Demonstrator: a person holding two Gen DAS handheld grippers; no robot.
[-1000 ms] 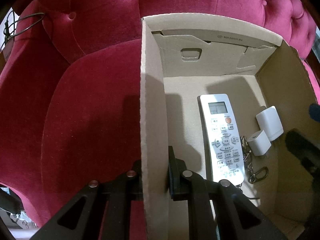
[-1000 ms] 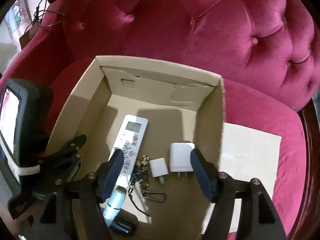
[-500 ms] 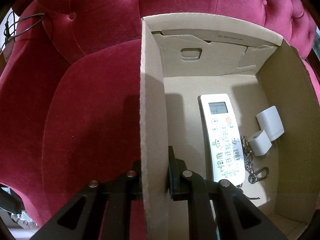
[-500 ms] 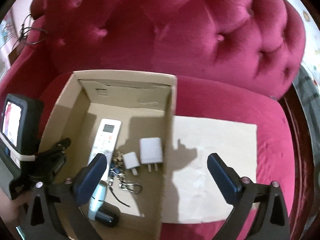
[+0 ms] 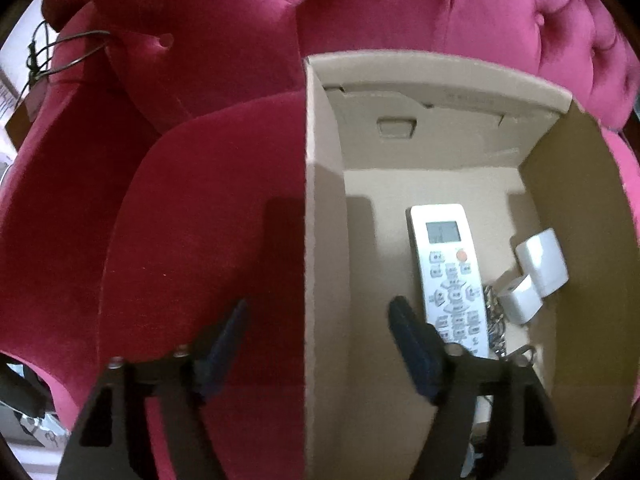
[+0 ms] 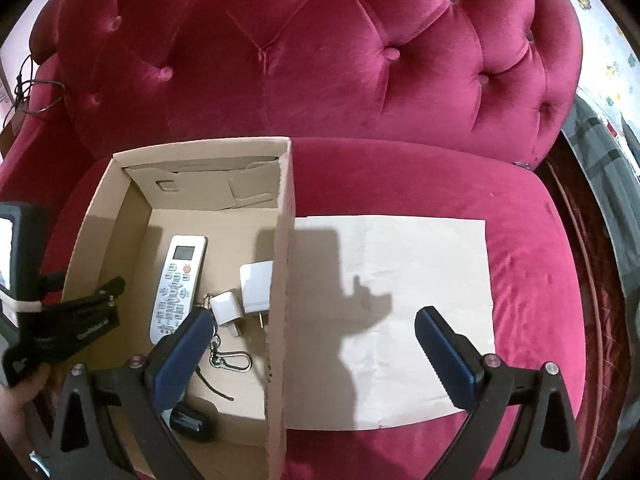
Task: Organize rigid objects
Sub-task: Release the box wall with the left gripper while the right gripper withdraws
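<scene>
Two grippers over a crimson tufted sofa (image 6: 320, 60), and both wide apart. Left gripper (image 5: 318, 332) straddles the near side wall of the cardboard box (image 5: 324, 240), its jaws opening, one finger outside over the cushion, one inside, the pads clear of the cardboard between them. Right gripper (image 6: 308, 344) stands spread at its widest, nothing clamped, straddling the box's other side wall with one finger above the flat cardboard sheet (image 6: 400, 300) on the seat. Inside the box lie a white remote control (image 6: 178, 284), a small white plug (image 6: 226, 307) and a larger white charger (image 6: 256, 284), side by side. Key chain (image 6: 228, 358) — half covered by the blue pad, so its upper end is hard to read. A dark object (image 6: 191, 424) sits in the near corner, partly behind the finger; cannot tell what it is. In the left view, motion blur softens everything, and the box's near end is cut off by the frame.
</scene>
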